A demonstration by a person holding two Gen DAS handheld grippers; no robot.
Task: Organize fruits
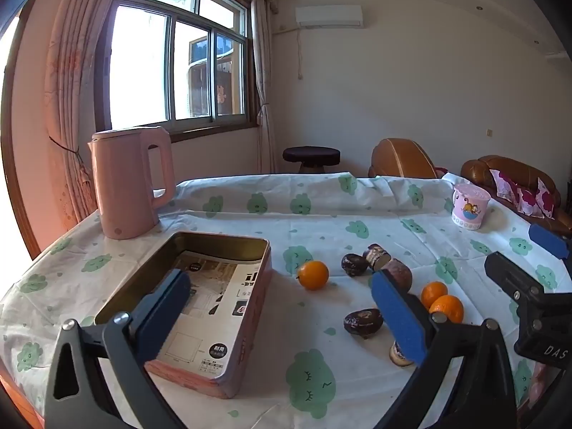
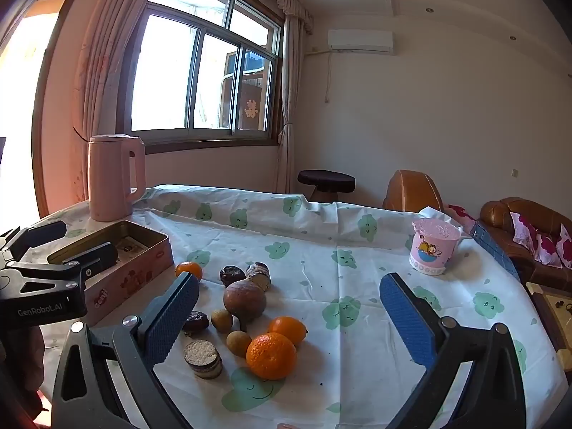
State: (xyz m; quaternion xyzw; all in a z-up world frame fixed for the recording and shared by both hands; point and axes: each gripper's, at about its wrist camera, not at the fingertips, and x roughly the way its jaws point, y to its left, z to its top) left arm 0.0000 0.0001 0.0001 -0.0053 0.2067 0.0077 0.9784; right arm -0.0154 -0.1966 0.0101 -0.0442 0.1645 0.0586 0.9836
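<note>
Right wrist view: dimpled round oranges [image 2: 271, 355] lie lower centre on creased cloth; the oblong metal tin [image 2: 118, 250] runs toward upper left. Both the right gripper [image 2: 289, 318] and left gripper [image 1: 282, 307] gape, holding nothing.

Tin [image 1: 200, 307] left of oranges [image 1: 441, 302]; kettle [image 1: 130, 182] behind

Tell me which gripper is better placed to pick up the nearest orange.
Probably the right gripper: its open jaws frame the nearest orange. The left gripper hangs open beside the tin, farther from it.
</note>
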